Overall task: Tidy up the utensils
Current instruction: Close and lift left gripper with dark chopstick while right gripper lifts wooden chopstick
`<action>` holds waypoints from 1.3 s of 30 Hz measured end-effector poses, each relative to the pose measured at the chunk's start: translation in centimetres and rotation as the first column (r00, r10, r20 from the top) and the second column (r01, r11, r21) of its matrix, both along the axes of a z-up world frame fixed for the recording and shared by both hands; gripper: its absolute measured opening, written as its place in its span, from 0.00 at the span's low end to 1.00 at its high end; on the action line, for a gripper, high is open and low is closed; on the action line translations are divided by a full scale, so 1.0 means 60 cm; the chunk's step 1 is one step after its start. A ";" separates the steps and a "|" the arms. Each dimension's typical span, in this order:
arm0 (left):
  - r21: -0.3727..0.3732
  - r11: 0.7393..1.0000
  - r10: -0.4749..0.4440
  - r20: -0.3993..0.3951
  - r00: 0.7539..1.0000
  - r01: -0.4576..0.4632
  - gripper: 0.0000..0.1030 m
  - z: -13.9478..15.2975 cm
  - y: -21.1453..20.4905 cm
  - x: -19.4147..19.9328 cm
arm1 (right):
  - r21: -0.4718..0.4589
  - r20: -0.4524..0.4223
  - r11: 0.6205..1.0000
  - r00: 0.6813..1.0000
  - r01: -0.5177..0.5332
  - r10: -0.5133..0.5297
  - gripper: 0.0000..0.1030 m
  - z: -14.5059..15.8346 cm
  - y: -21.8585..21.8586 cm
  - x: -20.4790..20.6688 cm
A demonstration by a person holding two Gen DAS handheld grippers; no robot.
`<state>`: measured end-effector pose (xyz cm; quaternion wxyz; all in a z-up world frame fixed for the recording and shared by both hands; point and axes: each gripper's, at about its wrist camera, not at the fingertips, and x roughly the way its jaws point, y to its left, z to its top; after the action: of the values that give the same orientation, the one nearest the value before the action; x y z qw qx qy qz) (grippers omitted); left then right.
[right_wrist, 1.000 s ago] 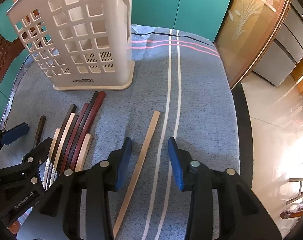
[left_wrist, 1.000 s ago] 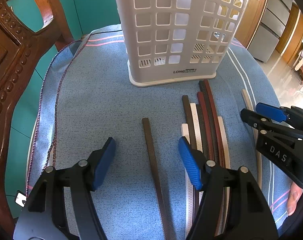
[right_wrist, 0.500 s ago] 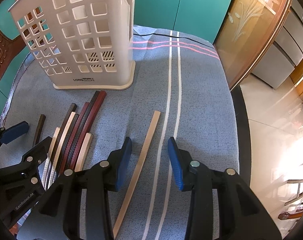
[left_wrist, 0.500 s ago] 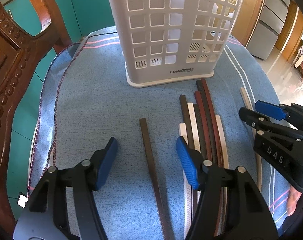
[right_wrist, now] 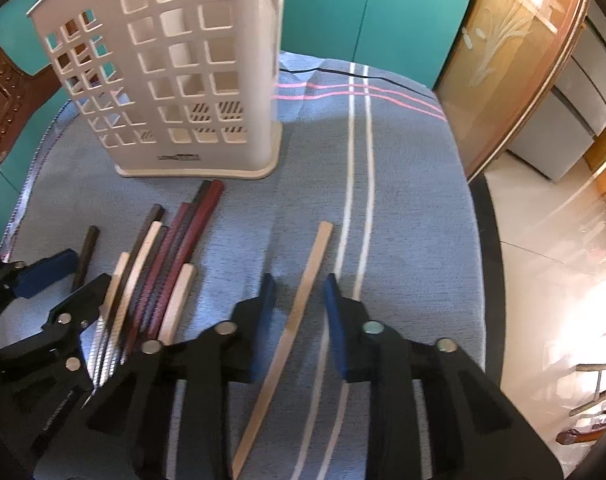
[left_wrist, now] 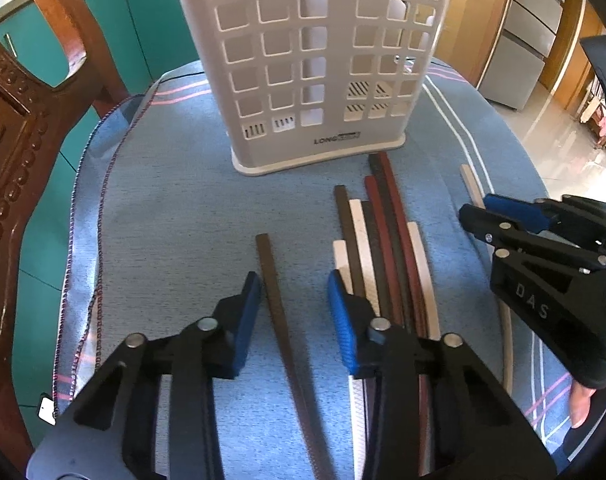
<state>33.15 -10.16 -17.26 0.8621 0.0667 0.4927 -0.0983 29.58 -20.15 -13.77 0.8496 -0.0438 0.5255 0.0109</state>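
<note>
On the blue striped cloth (left_wrist: 175,216) covering the worktop, a white perforated utensil holder (left_wrist: 315,60) is stood upright at the far side, with its open top out of frame. It is judged to be the destination for the chopsticks, which are laid flat in front of it with their blunt ends pointing toward its base.

Most chopsticks are grouped in a bundle (left_wrist: 383,248) of dark brown, red-brown and cream sticks lying side by side and touching. Two are set apart, presumably so that each can be gripped without disturbing the rest: a dark brown chopstick (left_wrist: 273,288) to the left of the bundle and a light wooden chopstick (right_wrist: 303,300) to its right, beside the white stripes of the cloth.

The left hand-held gripper (left_wrist: 291,312) is spread, and the dark brown chopstick is straddled between its blue pads; the left pad is just beside the stick, and contact cannot be confirmed. The right hand-held gripper (right_wrist: 299,312) is likewise spread, and the light wooden chopstick is framed between its pads without being pinched. Nothing is lifted yet. Both tools are judged to be aligned for a simultaneous pick.

Legible markings are as follows: "LONG", followed by an unreadable second part, is printed low on the holder; "DAS" is moulded on the right tool body as seen from the left wrist view. Lettering on the left tool body in the right wrist view is too blurred to read.
</note>
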 end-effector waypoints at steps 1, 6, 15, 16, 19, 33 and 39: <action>-0.001 1.000 -0.004 -0.001 1.000 0.004 0.28 0.000 -0.001 -0.001 | 0.010 -0.001 1.000 1.000 0.000 0.000 0.18 0.000 0.001 -0.001; -0.036 0.999 -0.012 -0.014 1.000 0.011 0.08 0.000 0.005 0.003 | 0.032 -0.002 0.999 1.000 -0.001 0.001 0.10 0.006 0.004 -0.003; -0.183 0.983 0.009 0.048 0.999 -0.001 0.07 0.062 0.051 -0.017 | 0.235 0.125 0.972 0.992 -0.003 -0.028 0.06 0.110 -0.049 -0.032; -0.208 0.978 0.006 0.076 0.997 0.010 0.07 0.085 0.058 -0.029 | 0.255 0.153 0.967 0.988 -0.016 -0.024 0.06 0.130 -0.054 -0.043; -0.256 0.966 0.002 0.156 0.988 0.038 0.07 0.144 0.073 -0.063 | 0.314 0.256 0.947 0.966 -0.070 -0.014 0.06 0.201 -0.068 -0.086; -0.453 0.886 0.188 0.544 0.818 0.097 0.07 0.493 0.169 -0.113 | 0.422 0.599 0.888 0.791 -0.183 -0.122 0.06 0.467 -0.091 -0.110; -0.442 0.897 0.294 0.613 0.733 0.009 0.07 0.529 0.153 -0.047 | 0.377 0.718 0.922 0.655 -0.085 -0.233 0.07 0.498 -0.082 -0.043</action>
<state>30.34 -0.96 14.51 0.9789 -0.1266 0.1234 -0.1025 27.00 -25.08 16.13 0.9813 0.1420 0.1162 0.0575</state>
